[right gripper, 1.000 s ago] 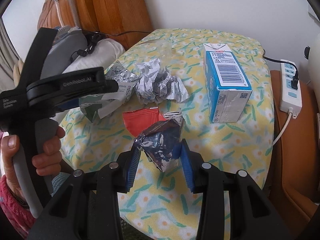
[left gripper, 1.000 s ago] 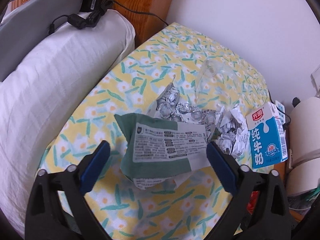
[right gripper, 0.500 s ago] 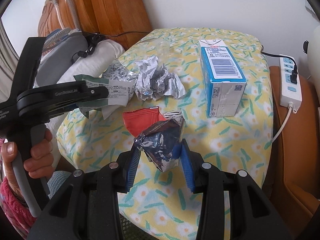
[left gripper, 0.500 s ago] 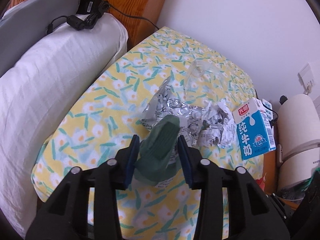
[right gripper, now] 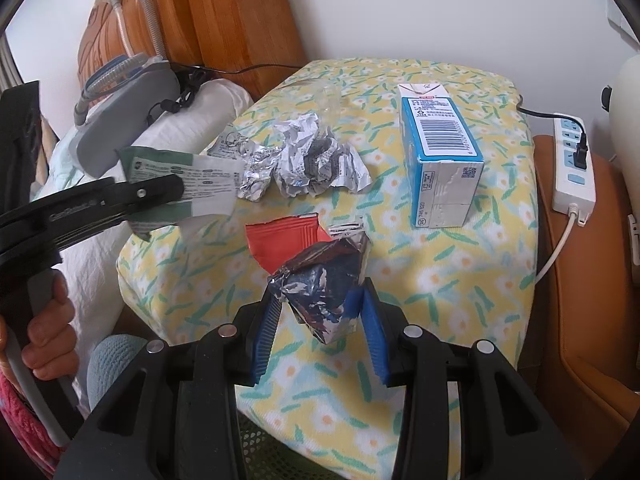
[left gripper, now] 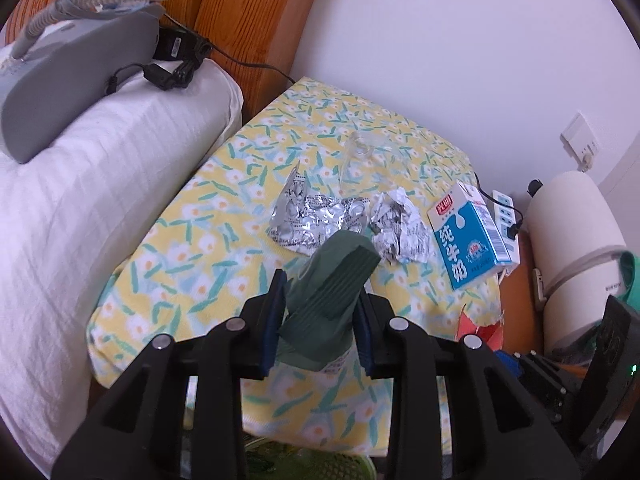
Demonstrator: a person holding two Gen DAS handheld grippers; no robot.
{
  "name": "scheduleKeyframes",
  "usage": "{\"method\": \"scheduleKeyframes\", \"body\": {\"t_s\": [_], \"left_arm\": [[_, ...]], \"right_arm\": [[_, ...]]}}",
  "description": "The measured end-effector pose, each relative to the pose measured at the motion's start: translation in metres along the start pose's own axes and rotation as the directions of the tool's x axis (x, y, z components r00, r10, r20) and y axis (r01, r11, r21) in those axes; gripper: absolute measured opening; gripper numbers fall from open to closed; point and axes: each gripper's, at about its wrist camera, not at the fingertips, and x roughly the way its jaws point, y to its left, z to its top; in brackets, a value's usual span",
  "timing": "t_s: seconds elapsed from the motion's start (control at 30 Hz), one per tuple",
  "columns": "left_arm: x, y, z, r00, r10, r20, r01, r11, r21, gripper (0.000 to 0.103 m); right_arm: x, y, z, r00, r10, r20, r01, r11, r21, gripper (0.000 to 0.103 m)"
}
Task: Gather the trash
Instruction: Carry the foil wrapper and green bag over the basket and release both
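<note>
Green-and-white plastic wrapper (left gripper: 328,300) pinched in left claw (left gripper: 318,316), crumpled silver foil packet (right gripper: 320,292) in right claw (right gripper: 320,320); both lifted clear of worktop (right gripper: 460,280) for binning

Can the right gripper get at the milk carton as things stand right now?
Probably not yet: the right gripper is shut on a foil wrapper, so its jaws are full. The milk carton stands unobstructed on the floral cloth.

Milk carton (left gripper: 466,236) reads 纯牛奶 — its side (right gripper: 438,136) bears a barcode.
</note>
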Motion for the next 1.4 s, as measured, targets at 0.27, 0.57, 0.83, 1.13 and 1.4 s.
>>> {"method": "scheduleKeyframes", "body": {"t_s": [0.27,0.57,0.83,1.13,1.4], "left_arm": [[-0.035,0.001,-0.059,0.997,-0.032,-0.067,0.038,0.994,0.1,0.031],[-0.061,0.008,-0.133,0.988,-0.029,-0.154,0.054,0.985,0.164,0.031],[-0.072,0.015,-0.155,0.986,-0.031,-0.163,0.057,0.985,0.16,0.031],[-0.068,0.015,-0.175,0.974,-0.033,-0.223,0.075,0.98,0.182,0.032],[-0.057,0.003,-0.198,0.949,-0.045,-0.311,0.121,0.965,0.231,0.033]], "right_arm": [[-0.025,0.02,-0.05,0.996,0.025,-0.085,-0.034,0.993,-0.111,0.04],[-0.02,0.047,-0.14,0.943,0.074,-0.325,-0.129,0.98,-0.151,0.04],[-0.022,0.053,-0.164,0.945,0.029,-0.325,-0.079,0.987,-0.143,0.091],[-0.033,0.041,-0.154,0.96,-0.056,-0.273,0.016,0.989,-0.15,0.097],[-0.033,0.021,-0.149,0.963,-0.091,-0.253,0.069,0.993,-0.095,0.097]]}}
